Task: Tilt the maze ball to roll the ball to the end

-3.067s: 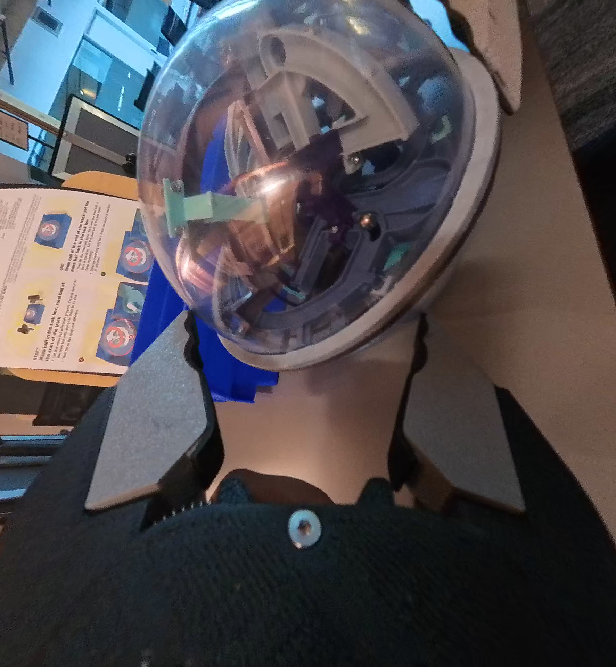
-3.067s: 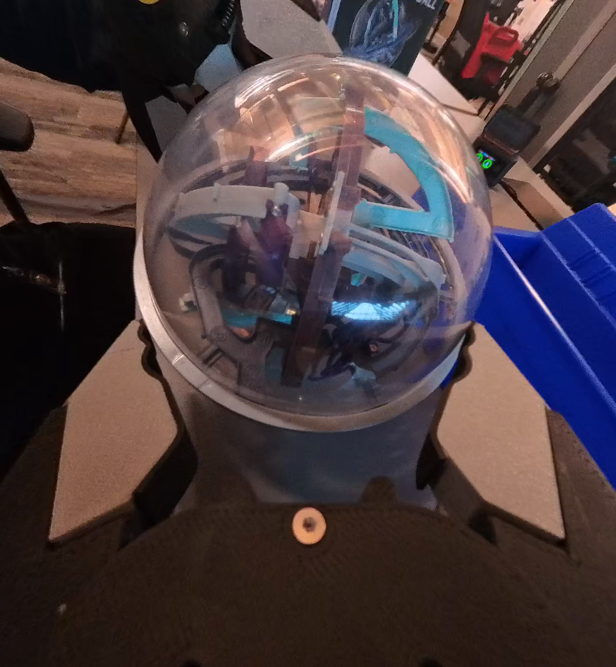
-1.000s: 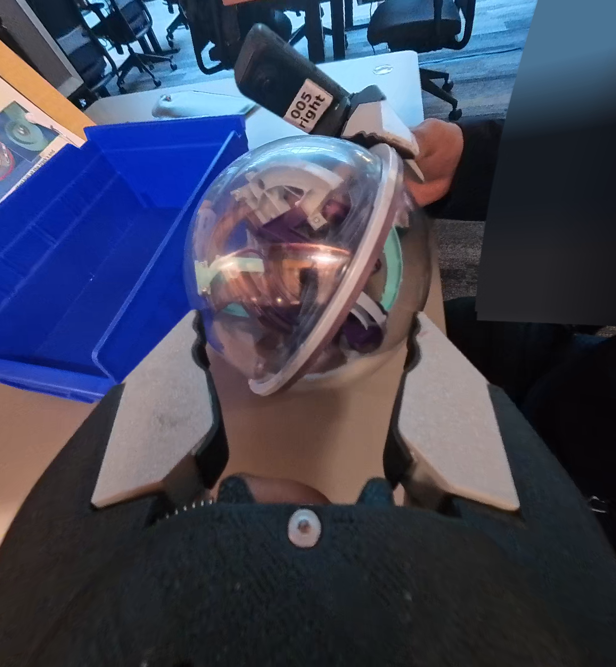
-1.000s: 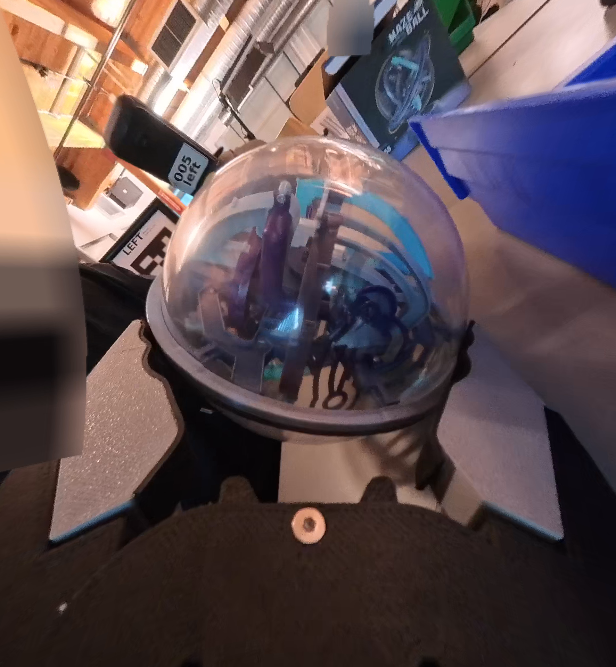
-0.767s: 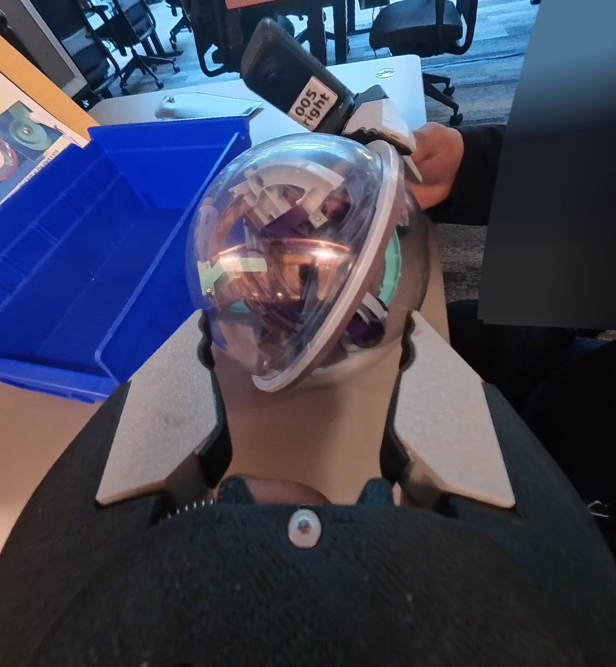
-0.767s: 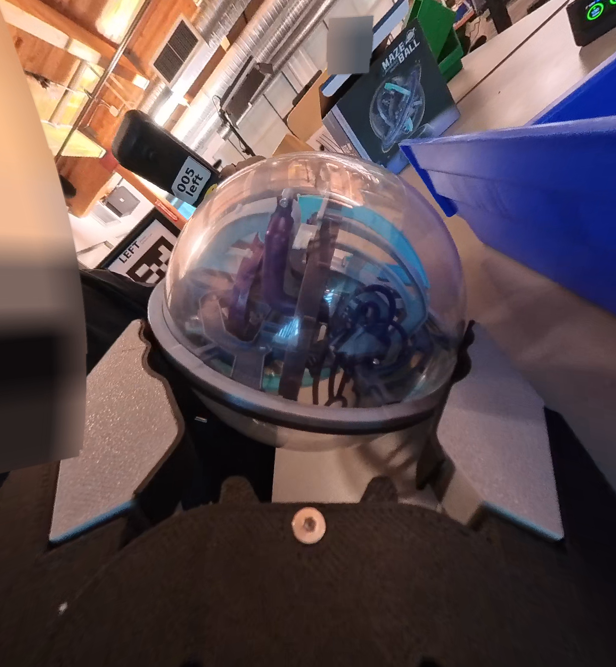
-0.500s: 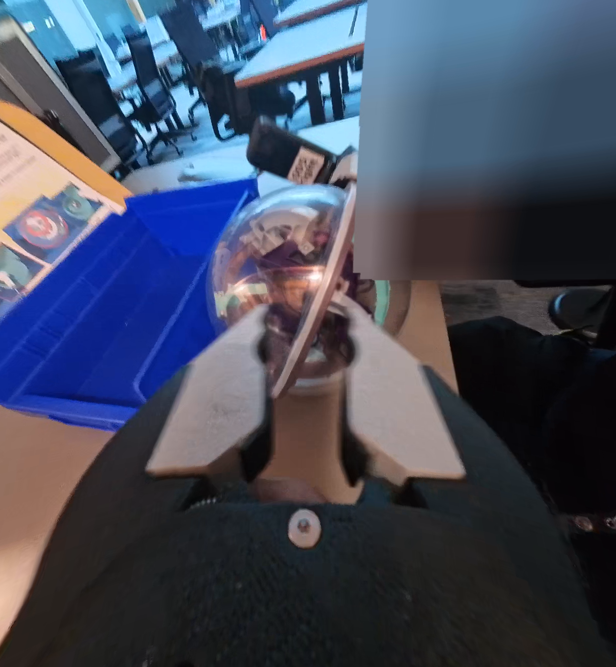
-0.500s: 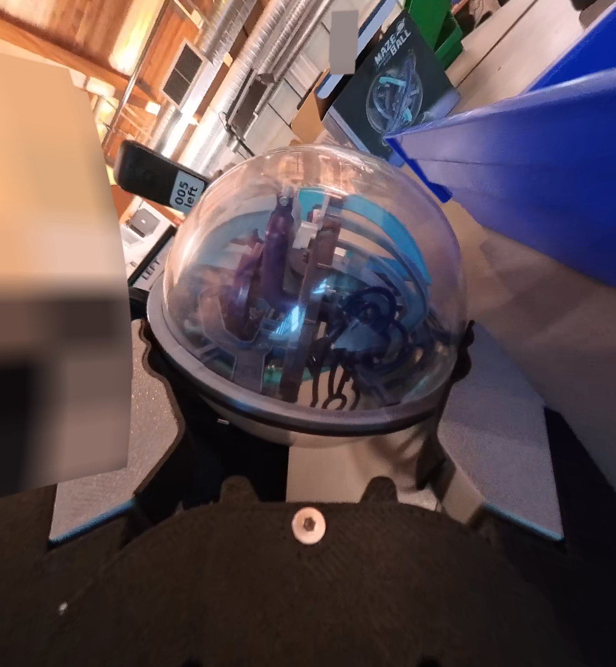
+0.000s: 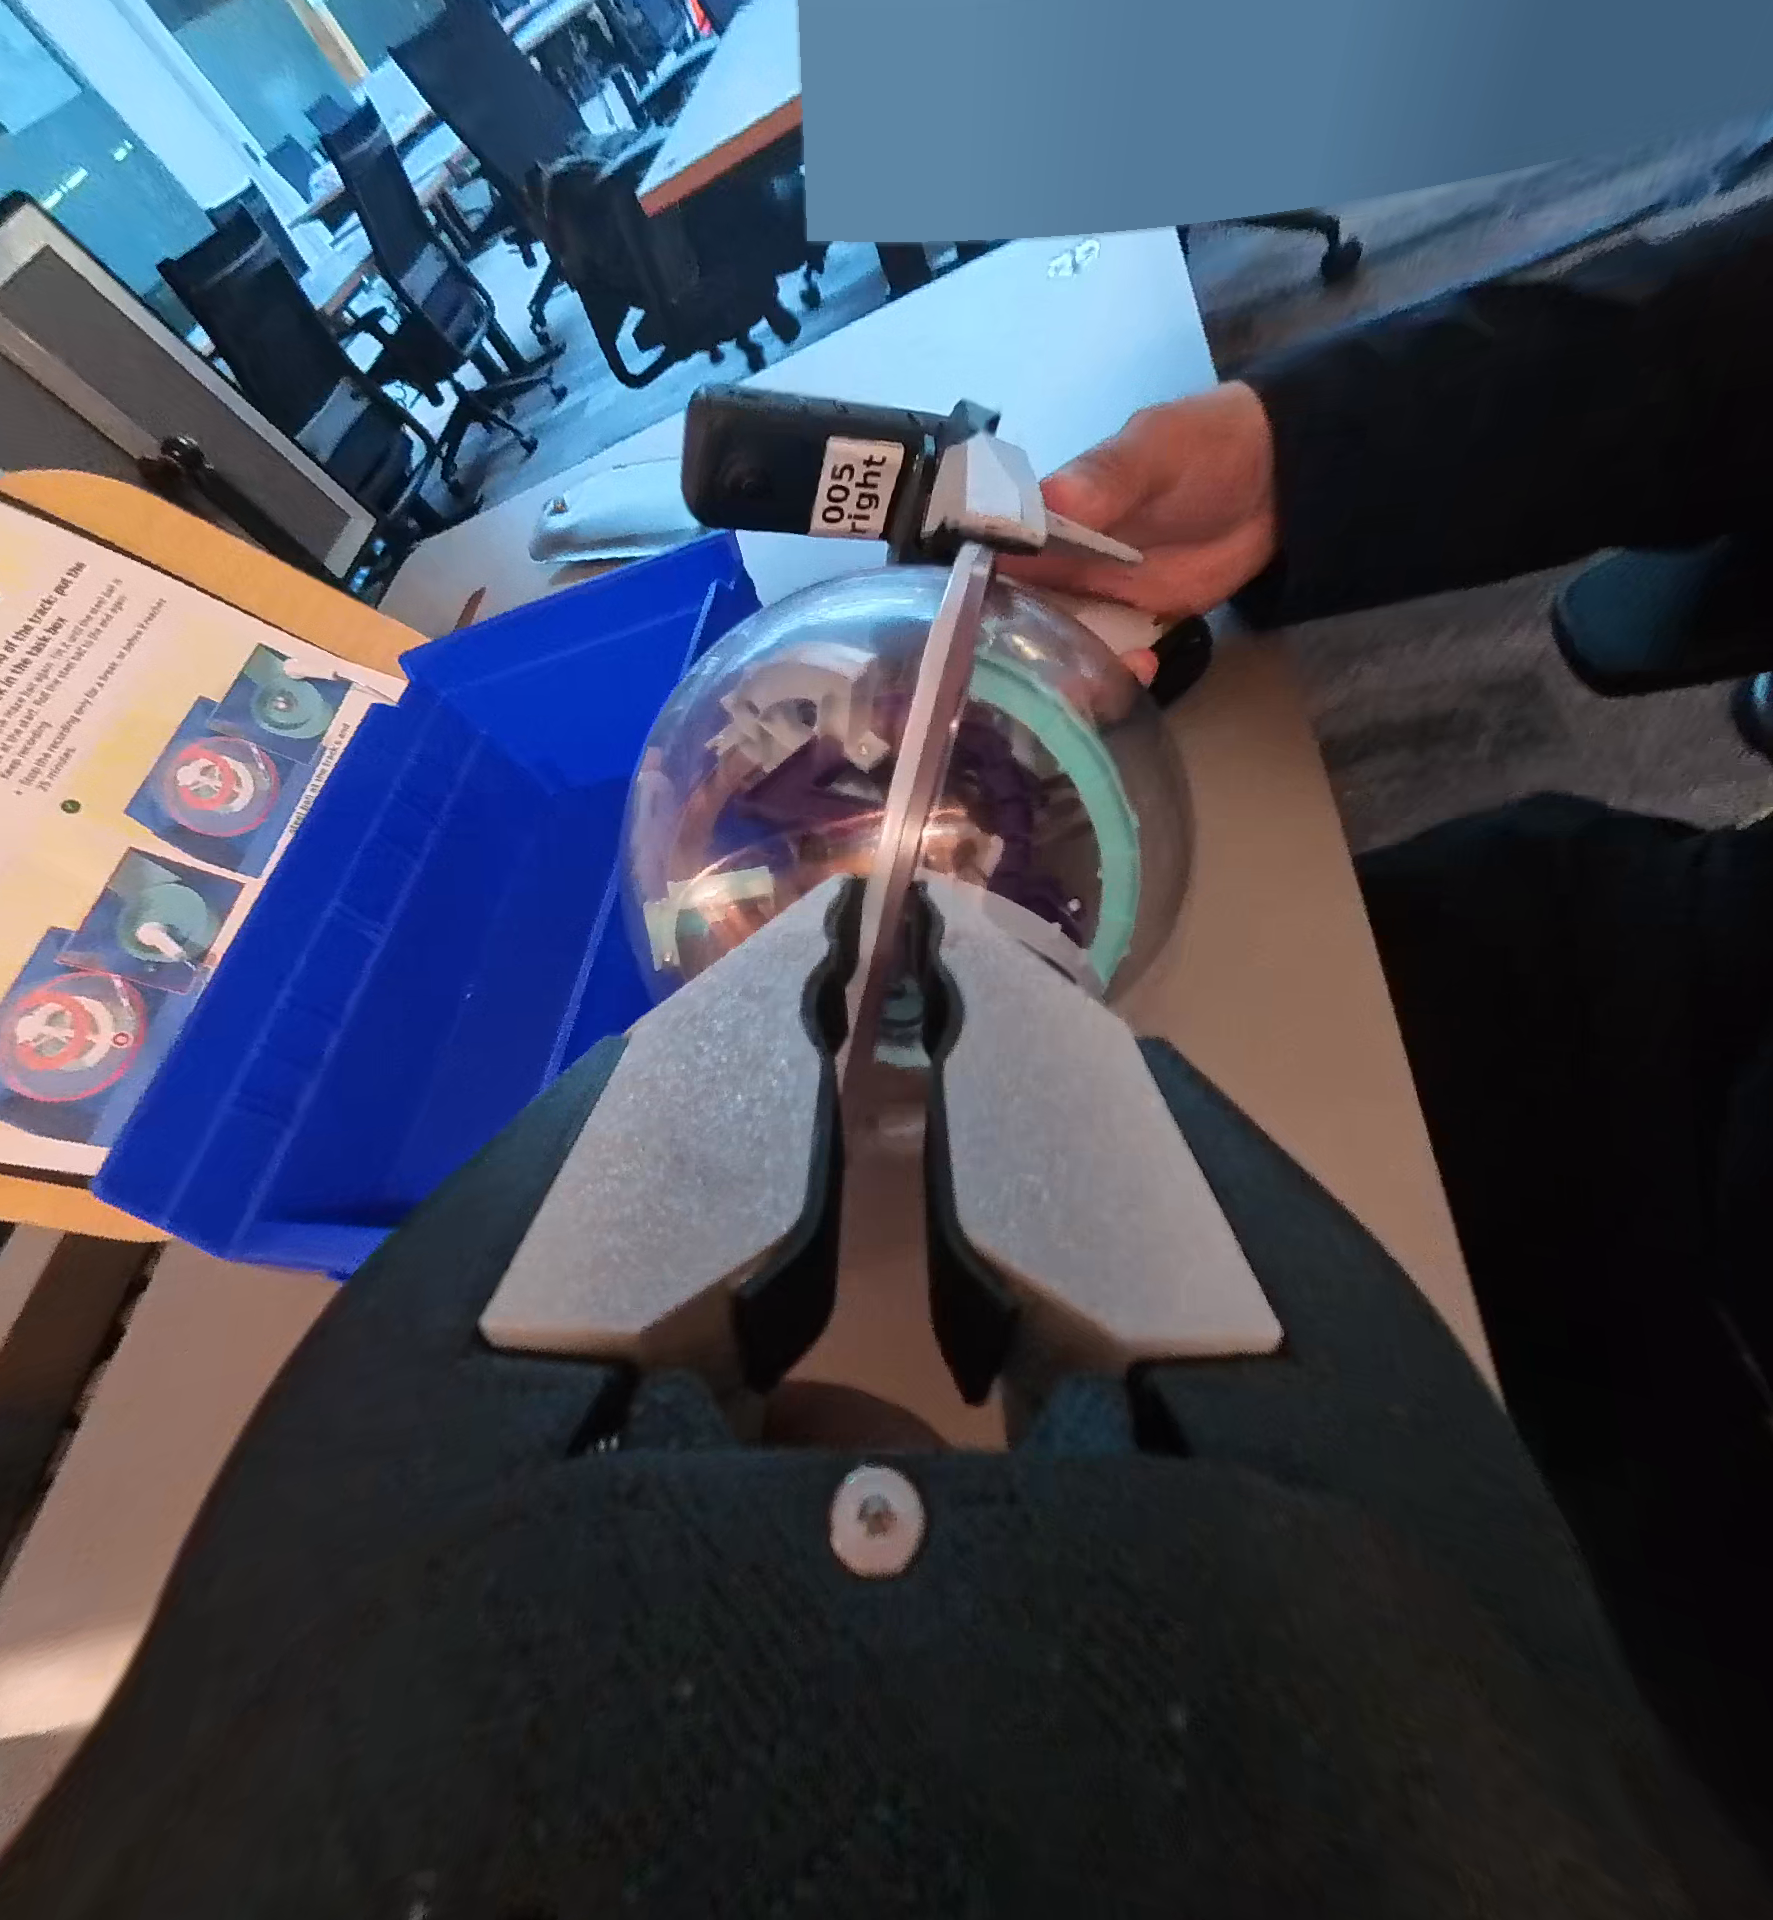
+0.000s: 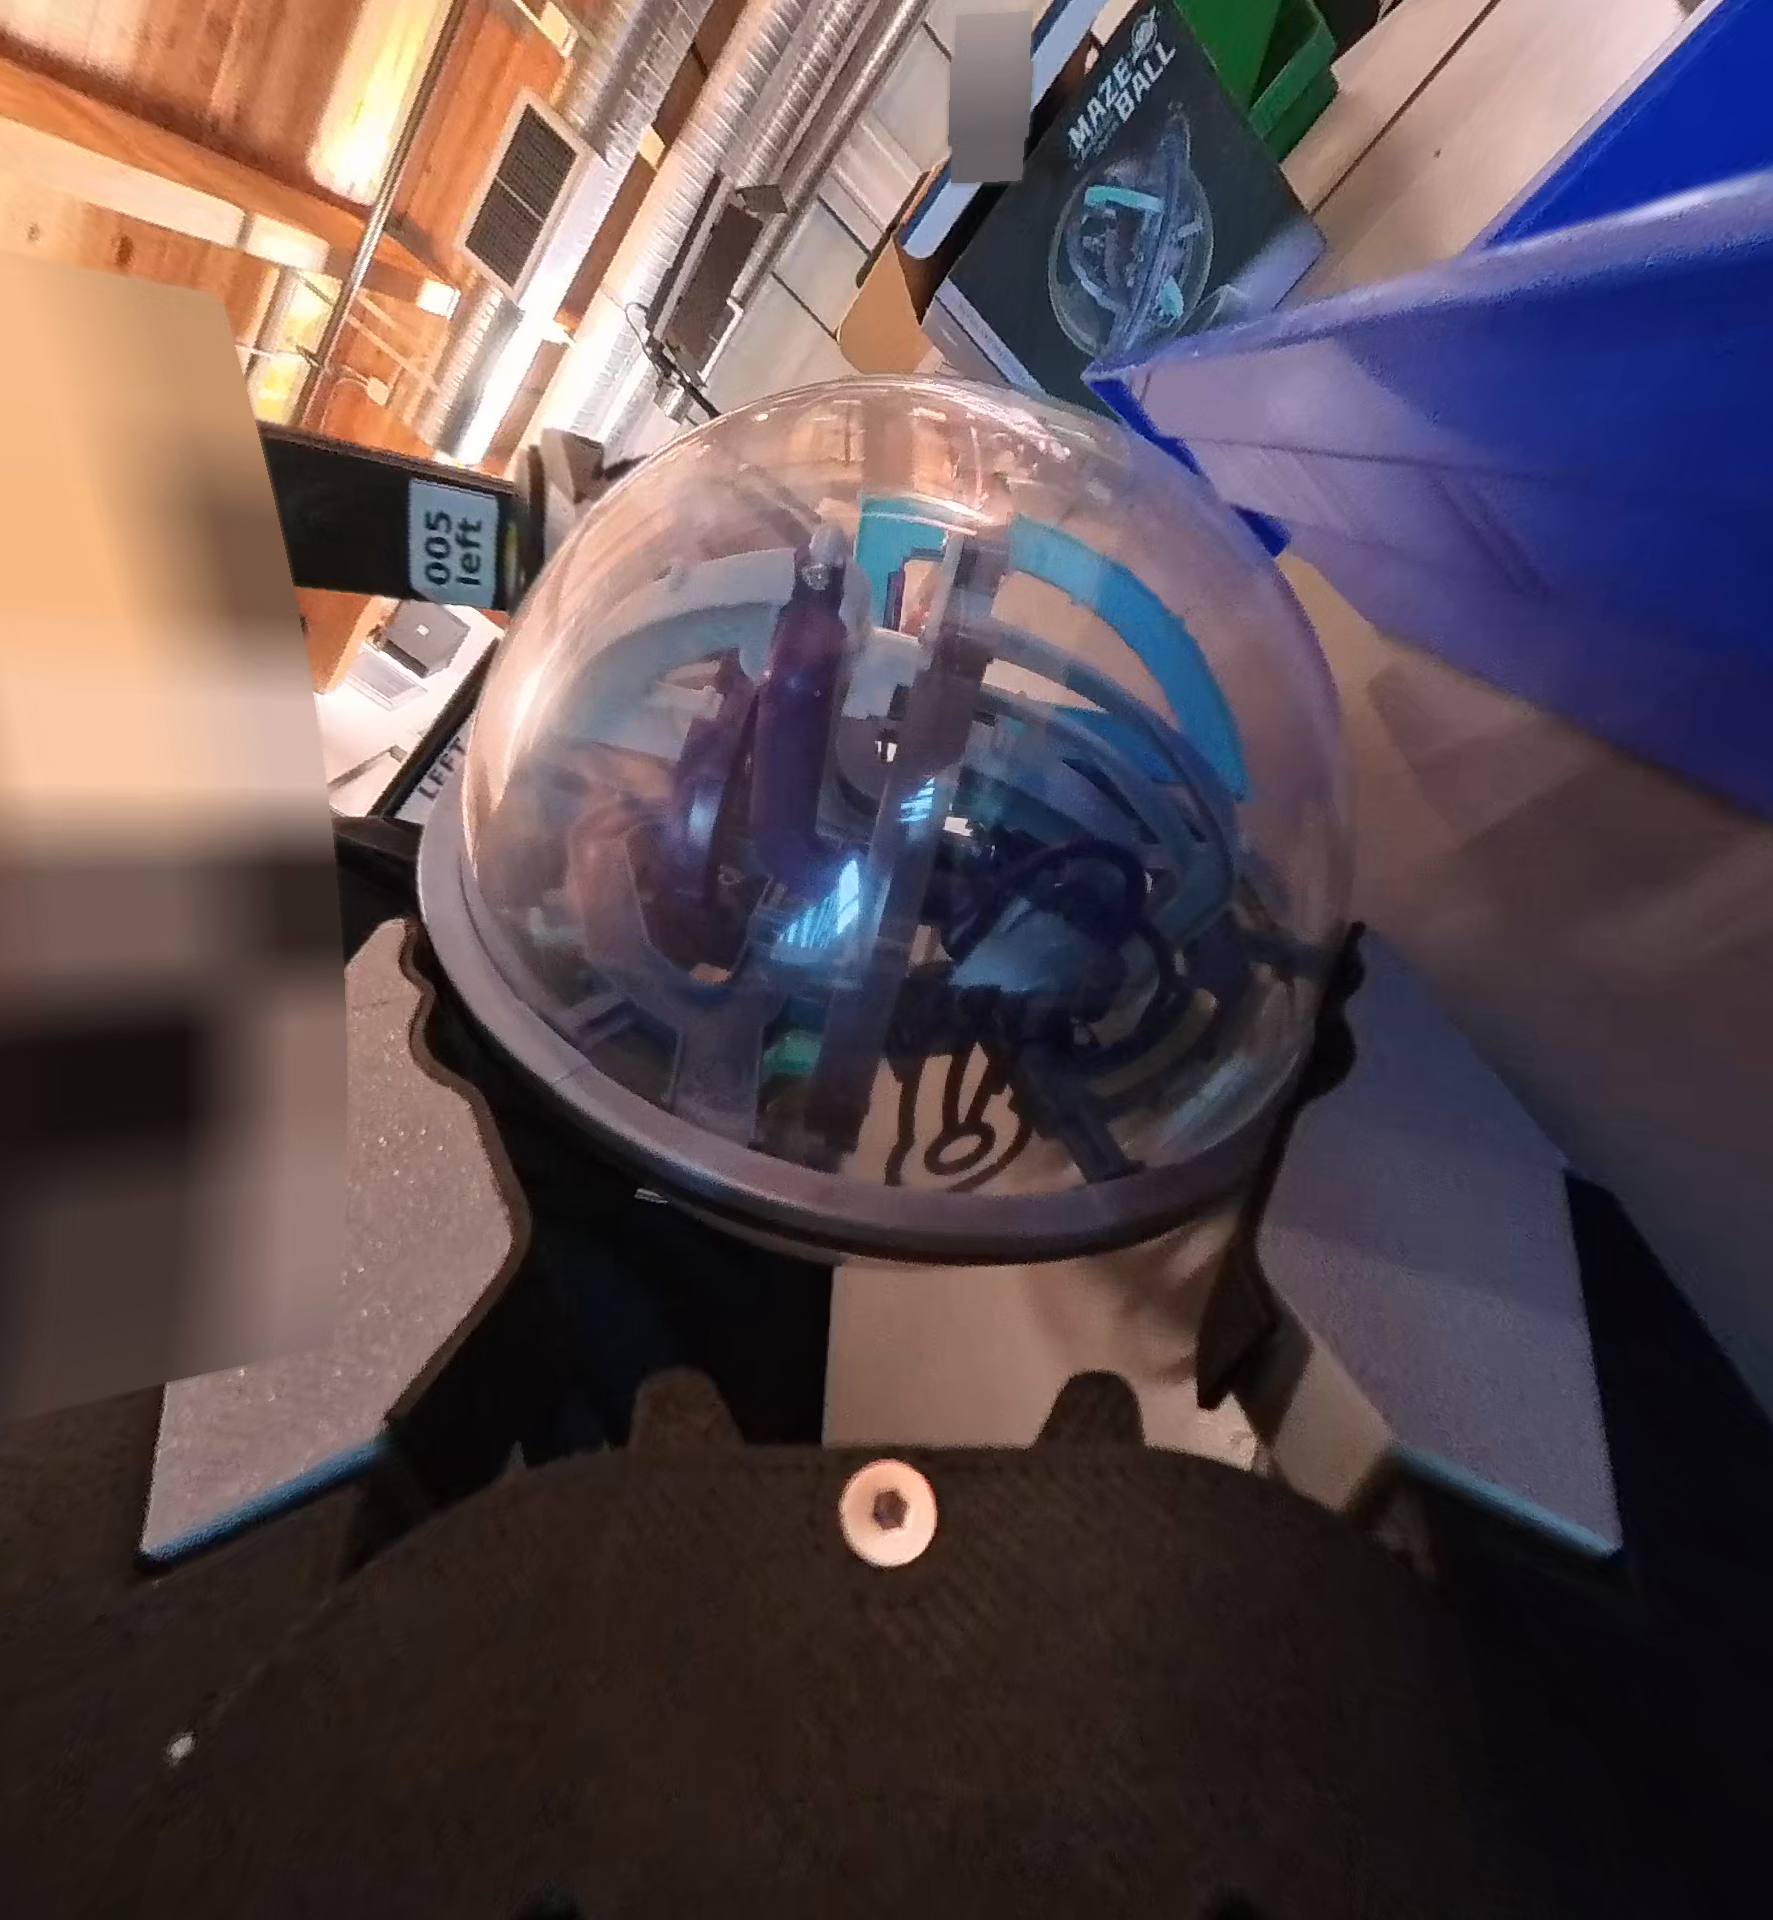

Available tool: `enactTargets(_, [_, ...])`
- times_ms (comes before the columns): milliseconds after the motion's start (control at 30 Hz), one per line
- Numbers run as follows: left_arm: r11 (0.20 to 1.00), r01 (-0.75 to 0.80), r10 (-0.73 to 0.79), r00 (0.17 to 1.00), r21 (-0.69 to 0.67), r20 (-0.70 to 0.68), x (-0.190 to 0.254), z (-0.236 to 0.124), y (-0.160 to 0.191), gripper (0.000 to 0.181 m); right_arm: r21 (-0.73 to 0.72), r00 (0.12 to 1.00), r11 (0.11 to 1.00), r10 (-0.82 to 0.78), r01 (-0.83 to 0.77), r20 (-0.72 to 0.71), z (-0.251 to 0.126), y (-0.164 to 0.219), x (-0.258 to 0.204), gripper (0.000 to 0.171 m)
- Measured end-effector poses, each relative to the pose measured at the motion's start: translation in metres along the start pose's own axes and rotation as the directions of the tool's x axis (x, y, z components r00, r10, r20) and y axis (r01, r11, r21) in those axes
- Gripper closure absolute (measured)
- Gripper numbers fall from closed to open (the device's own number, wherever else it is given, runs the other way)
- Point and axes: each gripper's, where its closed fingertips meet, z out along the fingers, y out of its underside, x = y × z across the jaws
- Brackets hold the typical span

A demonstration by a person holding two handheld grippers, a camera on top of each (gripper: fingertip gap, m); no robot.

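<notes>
The maze ball is a clear sphere with purple, white and teal tracks inside and a grey rim ring around its middle. It is held above the tan table. My left gripper is shut on the rim ring, which stands edge-on between its fingertips. My right gripper is shut on the maze ball, with its jaws wide apart across the sphere just below the rim. The right gripper's camera shows above the ball, with a hand behind it. I cannot make out the small ball inside.
A blue bin lies just left of the ball; in the right wrist view the blue bin is on the right. A printed sheet lies beyond it. The maze ball's box stands farther off. The table's edge is at the right.
My left gripper was open around the sphere; it has drawn back and shut on the rim ring. The ring now stands more upright. My right gripper has kept its hold.
</notes>
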Motion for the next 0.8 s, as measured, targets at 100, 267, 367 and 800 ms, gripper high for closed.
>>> enactTargets(100, [0.999,-0.009,0.008,1.000,-0.032,-0.016,0.002,0.001,0.001,0.175,0.013,1.000,1.000,-0.028,0.028,-0.011,-0.002,-0.003,0.001,0.017])
enactTargets(267, [0.999,0.004,-0.005,1.000,-0.037,-0.018,-0.003,0.002,0.000,0.175,-0.027,0.986,0.989,-0.148,0.146,-0.073,-0.005,-0.002,0.002,0.021])
enactTargets(367, [1.000,0.002,-0.003,0.999,-0.030,-0.047,-0.001,0.002,-0.002,0.175,-0.039,0.971,0.975,-0.223,0.220,-0.091,-0.007,-0.003,-0.001,0.021])
enactTargets(800, [0.998,0.049,-0.052,0.992,-0.036,-0.112,-0.004,0.002,-0.004,0.175,-0.214,0.715,0.740,-0.672,0.637,-0.195,0.005,-0.010,-0.014,0.016])
